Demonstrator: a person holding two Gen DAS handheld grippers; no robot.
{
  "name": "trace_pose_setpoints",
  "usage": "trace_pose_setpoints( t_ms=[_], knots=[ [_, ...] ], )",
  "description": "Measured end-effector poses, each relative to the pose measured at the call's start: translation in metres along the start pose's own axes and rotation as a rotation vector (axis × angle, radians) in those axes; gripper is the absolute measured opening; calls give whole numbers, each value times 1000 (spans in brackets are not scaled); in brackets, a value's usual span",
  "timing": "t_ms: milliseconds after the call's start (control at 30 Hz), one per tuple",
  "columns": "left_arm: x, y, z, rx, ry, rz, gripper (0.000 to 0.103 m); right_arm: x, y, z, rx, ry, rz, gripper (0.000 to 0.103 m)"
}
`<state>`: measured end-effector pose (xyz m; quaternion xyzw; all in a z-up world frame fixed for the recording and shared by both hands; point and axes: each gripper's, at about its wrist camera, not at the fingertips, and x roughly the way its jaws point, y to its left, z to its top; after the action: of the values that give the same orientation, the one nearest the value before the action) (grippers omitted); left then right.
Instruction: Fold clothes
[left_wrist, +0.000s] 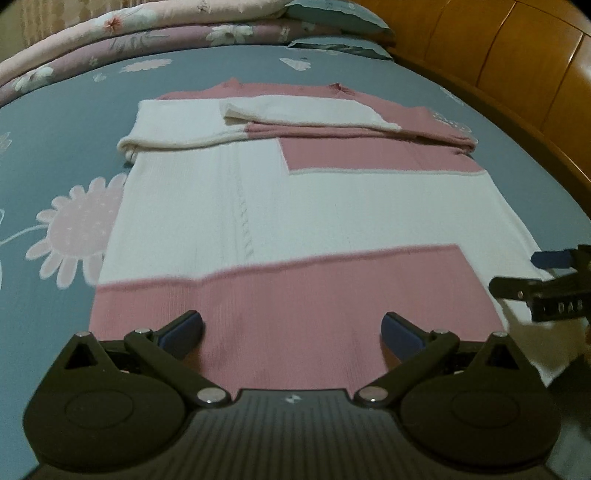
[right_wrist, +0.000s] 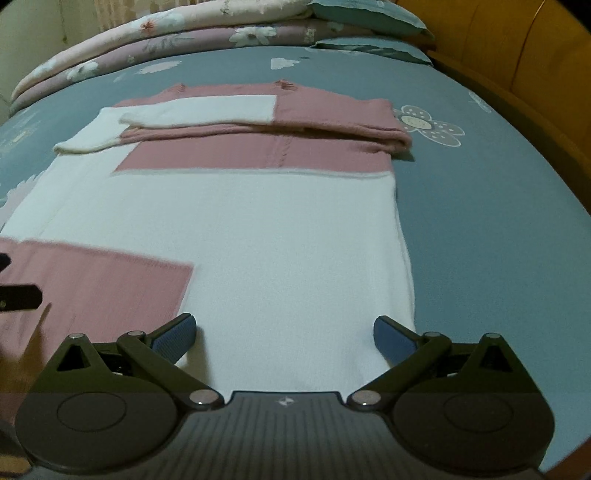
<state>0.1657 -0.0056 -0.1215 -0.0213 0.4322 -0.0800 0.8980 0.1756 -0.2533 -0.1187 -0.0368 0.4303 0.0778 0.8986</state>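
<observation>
Sweater near hem hidden under both gripper bodies

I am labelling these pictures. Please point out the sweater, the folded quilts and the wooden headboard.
sweater (right_wrist: 258, 229): right wrist view, white middle panel.
folded quilts (left_wrist: 122, 40): left wrist view, top flowered layers.
wooden headboard (left_wrist: 517, 55): left wrist view, curved panel.

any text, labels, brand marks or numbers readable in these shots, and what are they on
"DAS" – pale letters on the black body of the right gripper, cut off at the left wrist view's right edge; it may run on.
Small white emblem, no letters, on the ribbed black base of the left gripper.
No text on the pink and white knit sweater.
</observation>
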Motion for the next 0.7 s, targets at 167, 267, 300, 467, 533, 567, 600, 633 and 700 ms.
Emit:
trace_pose_setpoints(
  t_ms=[167,267,300,467,533,567,600,633,700],
  knots=[
    [-10,-3,-13,-12,13,-5,102,-13,7,-20,-16,5,1,103],
    [-15,-5,-21,-17,16,-5,102,-17,9,-26,-16,5,-3,103],
    [-16,-5,-24,-18,16,-5,102,-18,10,-28,-18,5,-3,103],
    [-20,-4,-31,-14,2,-4,102,-18,11,-33,-4,-2,-10,103],
    [-19,-6,-33,4,0,0,102,-16,9,-33,19,-17,-14,103],
    [-19,-7,-33,16,1,4,102,-16,10,-34,20,-22,-18,103],
    [-19,-9,-34,31,1,9,102,-16,12,-35,15,-28,-24,103],
    [-18,-11,-35,46,1,16,102,-16,12,-37,11,-36,-26,103],
    [-19,-14,-37,65,1,27,102,-18,10,-39,1,-50,-18,103]
  ],
)
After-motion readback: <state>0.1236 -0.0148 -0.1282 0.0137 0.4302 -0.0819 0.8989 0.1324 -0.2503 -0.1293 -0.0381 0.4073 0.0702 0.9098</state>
